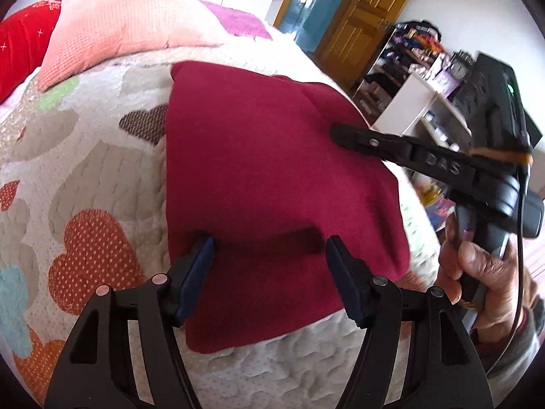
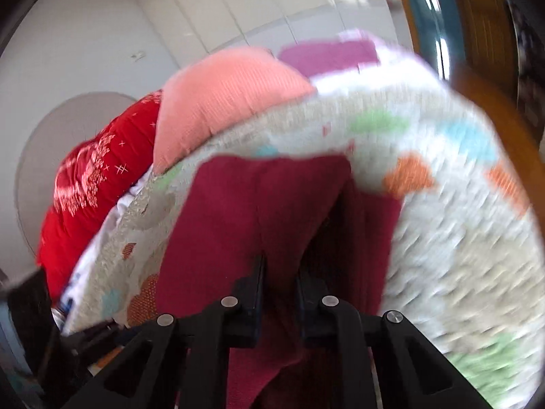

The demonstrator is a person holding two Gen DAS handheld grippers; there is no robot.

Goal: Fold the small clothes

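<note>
Raised letters "DAS" showing on black finger arm of right gripper (image 1: 335, 134), reading along arm, seen from left wrist view. Shelf items behind blurring out, labels unreadable. Right wrist view smearing with motion, nothing legible showing there. No numbers or signs reading anywhere else.

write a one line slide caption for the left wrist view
Open left gripper poised over a dark red cloth on a patterned quilt, while the right gripper pinches its far edge.

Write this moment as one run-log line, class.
task: fold small clothes | left claw: open over maroon garment | right claw: shut on maroon garment | surface: patterned quilt
</note>
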